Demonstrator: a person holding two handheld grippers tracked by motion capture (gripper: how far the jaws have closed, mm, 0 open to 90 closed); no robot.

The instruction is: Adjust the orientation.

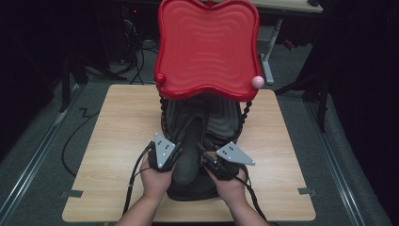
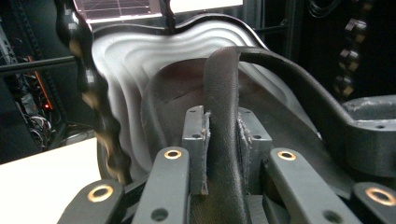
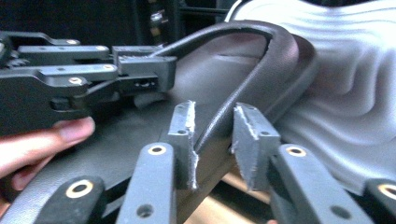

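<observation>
A black shoe (image 1: 190,150) lies on the grey wavy lower tray (image 1: 221,117) of a small rack in the middle of the table. Both grippers sit at its opening. My left gripper (image 1: 180,149) is shut on the shoe's thick left rim (image 2: 223,93), which stands pinched between the pads (image 2: 200,140). My right gripper (image 1: 203,151) is shut on the opposite rim (image 3: 261,51), whose edge runs between the two pads (image 3: 187,135). The left gripper (image 3: 140,70) and fingers of a hand (image 3: 42,140) show across the opening in the right gripper view.
A red wavy tray (image 1: 207,47) stands above the lower one on black beaded posts (image 1: 245,113), overhanging the shoe's far end. A pink ball (image 1: 257,81) sits at its right corner. The wooden table (image 1: 117,141) has bare room on both sides. Cables trail off the near edge.
</observation>
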